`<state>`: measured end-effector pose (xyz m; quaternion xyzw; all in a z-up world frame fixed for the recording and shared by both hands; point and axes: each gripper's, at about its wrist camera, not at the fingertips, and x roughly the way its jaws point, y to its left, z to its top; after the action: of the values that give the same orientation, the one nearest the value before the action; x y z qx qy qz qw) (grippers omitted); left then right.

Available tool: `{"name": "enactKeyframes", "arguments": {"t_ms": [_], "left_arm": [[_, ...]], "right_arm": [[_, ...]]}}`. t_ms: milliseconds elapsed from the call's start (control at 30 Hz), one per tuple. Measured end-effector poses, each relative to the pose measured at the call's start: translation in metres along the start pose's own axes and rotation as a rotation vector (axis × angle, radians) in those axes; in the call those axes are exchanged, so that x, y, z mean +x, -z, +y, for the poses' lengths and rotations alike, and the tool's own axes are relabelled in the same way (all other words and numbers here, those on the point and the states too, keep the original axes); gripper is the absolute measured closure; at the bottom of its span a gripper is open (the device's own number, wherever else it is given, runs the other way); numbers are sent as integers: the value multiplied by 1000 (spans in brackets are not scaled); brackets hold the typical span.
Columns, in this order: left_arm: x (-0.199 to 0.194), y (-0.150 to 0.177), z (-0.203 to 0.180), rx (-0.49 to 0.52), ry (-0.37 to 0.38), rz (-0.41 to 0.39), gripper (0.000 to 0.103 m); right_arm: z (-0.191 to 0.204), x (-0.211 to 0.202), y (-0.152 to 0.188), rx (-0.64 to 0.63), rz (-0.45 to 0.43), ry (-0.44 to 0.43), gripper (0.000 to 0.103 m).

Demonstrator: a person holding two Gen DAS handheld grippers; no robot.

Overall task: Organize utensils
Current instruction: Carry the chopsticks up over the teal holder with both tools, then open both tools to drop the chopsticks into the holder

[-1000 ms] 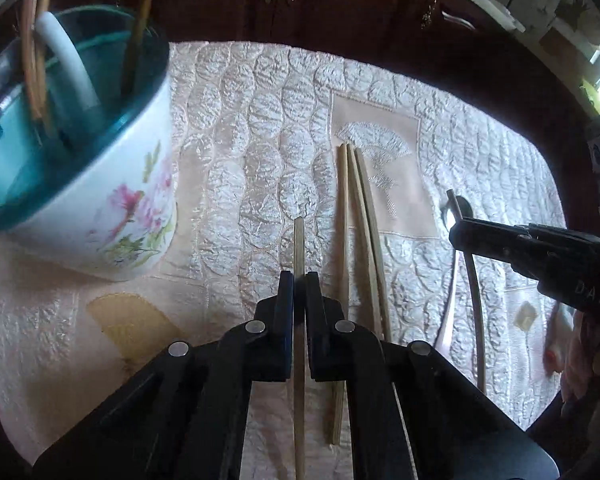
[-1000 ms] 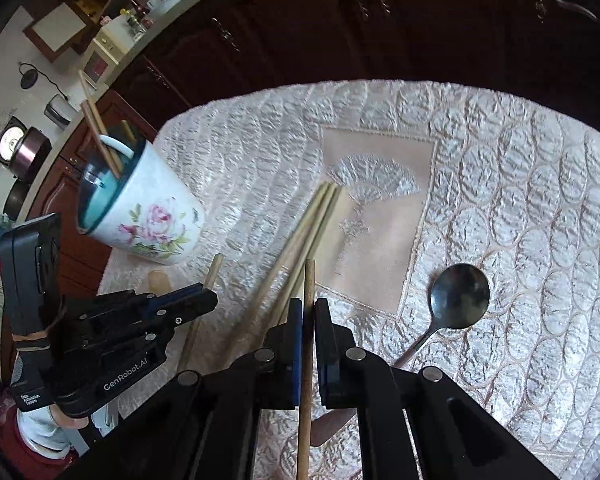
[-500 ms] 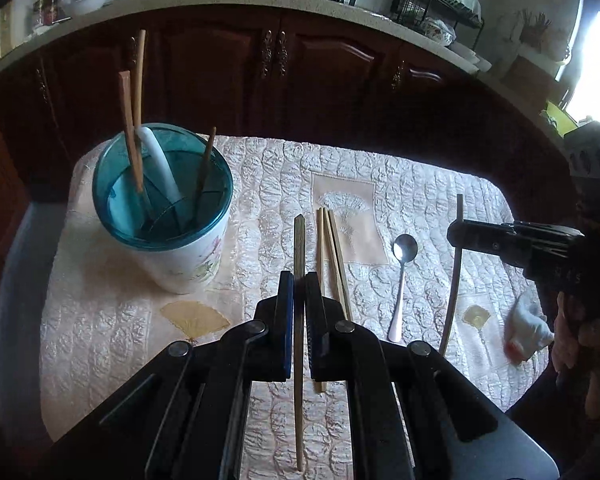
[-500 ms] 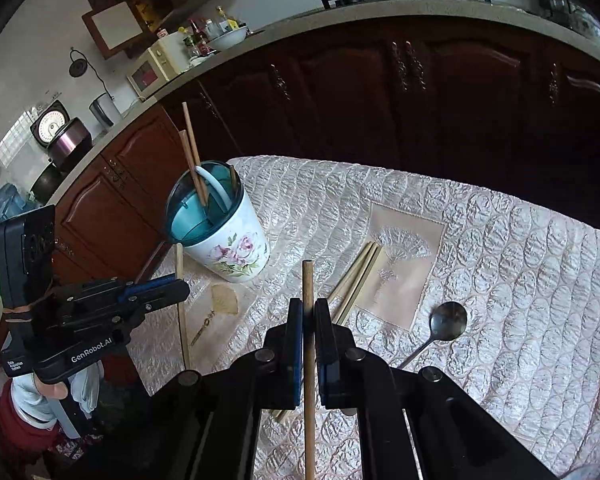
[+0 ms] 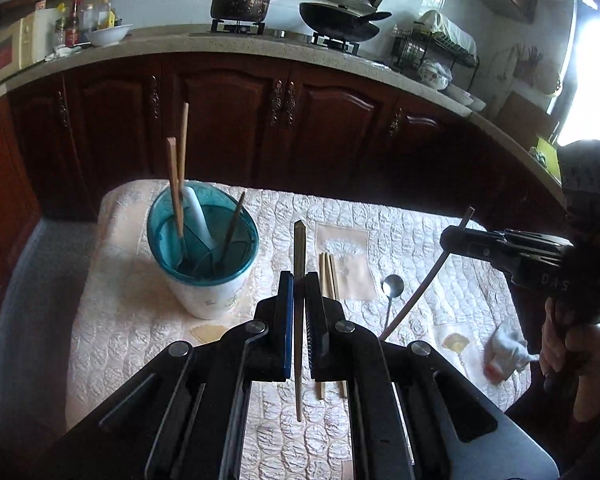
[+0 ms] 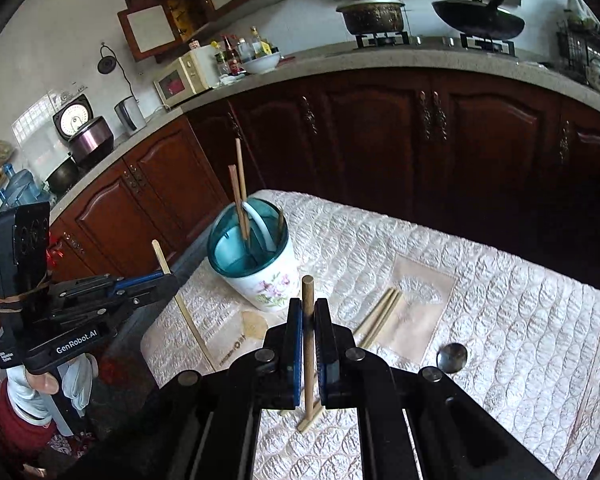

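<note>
Both grippers have been lifted well clear of the tabletop [image 5: 112, 320] since a second ago, so that the whole kitchen counter is now seen behind it. The left gripper [image 5: 299, 280] is clenched on one chopstick [image 5: 299, 320], carried in the air beside the cup [image 5: 204, 264]. The right gripper [image 6: 308, 308] is clamped on a second chopstick [image 6: 308, 344], likewise raised. Three loose chopsticks [image 5: 327, 276] are left lying on the quilted cloth [image 6: 520, 320], with a spoon [image 5: 392, 292] just to their right. More chopsticks are stood in the flowered cup.
</note>
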<state>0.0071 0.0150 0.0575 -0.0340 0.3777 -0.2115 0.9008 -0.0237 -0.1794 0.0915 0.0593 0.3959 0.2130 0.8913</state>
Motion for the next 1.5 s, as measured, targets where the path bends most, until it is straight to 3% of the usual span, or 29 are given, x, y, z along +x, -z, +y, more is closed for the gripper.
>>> {"name": "enactKeyframes", "arguments": {"t_ms": [300,500,867,1200,1500], "left_arm": [[-31,-26,22,-56,-2,-75,99],[-52,-54,40,-79,-38,-152,99],[-57,-102,73,-111,-118,-236,99],[-13,-116,94,-116,-231,-235,99],[39,-101,102,-123,-260,-159,99]], "right_arm": [[21,-19,-34,-33,-76,-21,98],[33,-19,-62,-58,-101,-36,98],[59,-12,-116,-104,-147,-58,98],[66,33,-148,-88,-140,-68,98],[40,92,-136,-24,-44,-77,98]]}}
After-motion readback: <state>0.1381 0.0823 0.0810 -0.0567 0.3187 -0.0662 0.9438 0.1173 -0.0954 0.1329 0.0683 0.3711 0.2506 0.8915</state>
